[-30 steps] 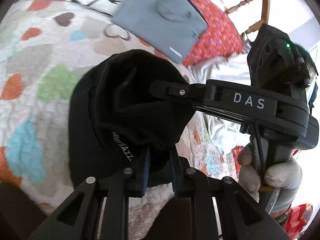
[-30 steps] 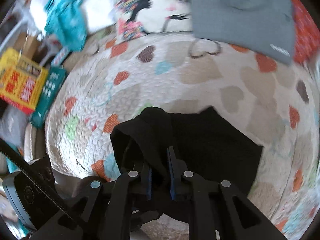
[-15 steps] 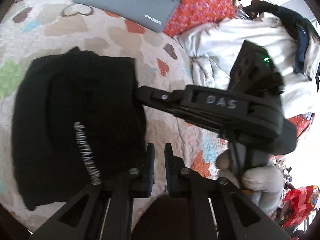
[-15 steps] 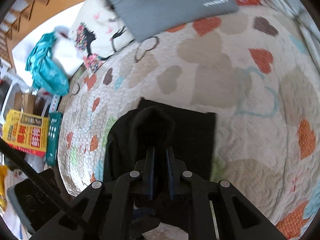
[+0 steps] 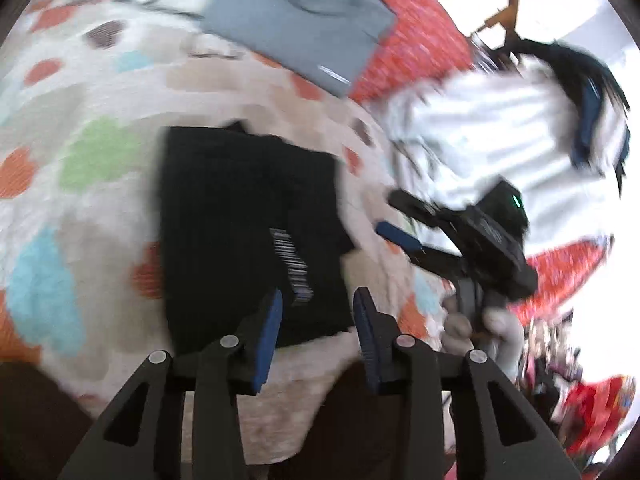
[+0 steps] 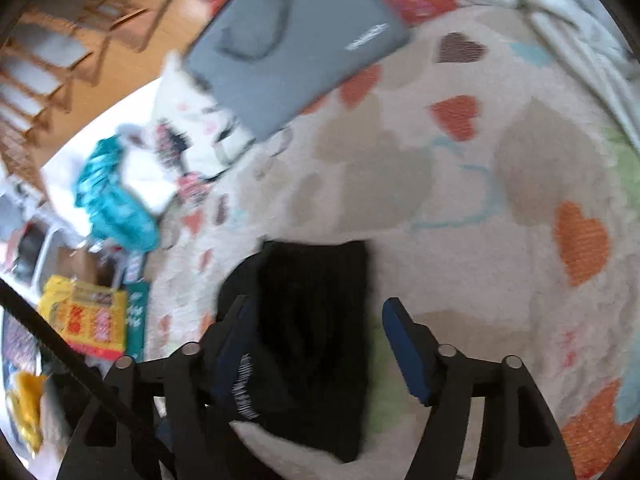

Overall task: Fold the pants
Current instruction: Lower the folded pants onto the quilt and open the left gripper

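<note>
Release step: my left hand-held gripper [image 5: 316, 320] and right hand-held gripper [image 6: 316, 344] have just been opening, both released; folded black pants [image 5: 248, 232] lie on the heart-print quilt [image 5: 80, 200]. Next: withdraw clear, verify edges aligned.

left wrist cam looks fwd and down along its own fingers [image 5: 275, 320], close over the black pants [image 5: 248, 232] on the heart quilt [image 5: 80, 200]. right wrist cam looks down the same way, also close. both views share the pants, quilt and grey folded shirt [image 6: 292, 40]; left view also catches the right gripper [image 5: 396, 216].
</note>
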Demonstrator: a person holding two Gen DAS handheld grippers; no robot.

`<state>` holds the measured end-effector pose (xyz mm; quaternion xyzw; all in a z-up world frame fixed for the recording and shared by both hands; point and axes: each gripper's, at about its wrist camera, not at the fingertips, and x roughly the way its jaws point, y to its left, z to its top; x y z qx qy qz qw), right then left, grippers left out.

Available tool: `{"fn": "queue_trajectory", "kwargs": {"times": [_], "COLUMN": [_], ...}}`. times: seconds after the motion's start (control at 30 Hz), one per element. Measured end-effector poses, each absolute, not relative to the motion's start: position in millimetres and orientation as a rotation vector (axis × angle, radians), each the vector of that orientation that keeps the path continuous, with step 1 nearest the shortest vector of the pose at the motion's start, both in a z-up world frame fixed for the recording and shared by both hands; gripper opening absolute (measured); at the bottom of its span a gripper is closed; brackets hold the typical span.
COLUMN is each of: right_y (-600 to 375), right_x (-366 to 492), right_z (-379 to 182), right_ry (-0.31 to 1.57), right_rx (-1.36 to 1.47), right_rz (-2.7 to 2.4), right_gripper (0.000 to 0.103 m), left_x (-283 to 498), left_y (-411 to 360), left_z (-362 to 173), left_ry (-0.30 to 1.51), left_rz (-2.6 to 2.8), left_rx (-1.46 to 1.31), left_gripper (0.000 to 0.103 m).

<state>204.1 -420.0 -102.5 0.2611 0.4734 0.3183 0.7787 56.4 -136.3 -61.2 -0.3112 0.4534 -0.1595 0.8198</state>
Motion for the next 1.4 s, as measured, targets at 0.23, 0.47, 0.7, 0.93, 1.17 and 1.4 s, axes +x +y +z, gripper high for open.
{"fn": "queue_trajectory", "kwargs": {"times": [0.23, 0.47, 0.7, 0.93, 1.17, 1.4], "right_y": [-365, -333, -388, -420, -417, -439], "right_x": [191, 194, 190, 190, 195, 179], "right_z": [-104, -118, -100, -140, -148, -92], "right_ry": [0.981, 1.065, 0.989, 1.068, 1.065, 0.88], "right_rx": [0.471, 0.375, 0.484, 0.502, 0.445, 0.42], "right_rz": [0.753, 0.757, 0.692, 0.573, 0.531, 0.452], "right_gripper": [0.073, 0.013, 0.011, 0.011, 0.024, 0.034], "left_x": [49, 49, 61, 88, 116, 89], "left_y": [-107, -104, -106, -141, -169, -178], "left_z": [-78, -78, -72, -72, -101, -106], "left_ry": [0.963, 0.954, 0.943, 0.948, 1.025, 0.971], "left_rz": [-0.219, -0.202, -0.209, -0.257, -0.201, -0.202], "left_rx": [-0.704, -0.678, -0.653, -0.57, -0.434, -0.413], "left_gripper": [0.041, 0.046, 0.047, 0.048, 0.05, 0.058]}}
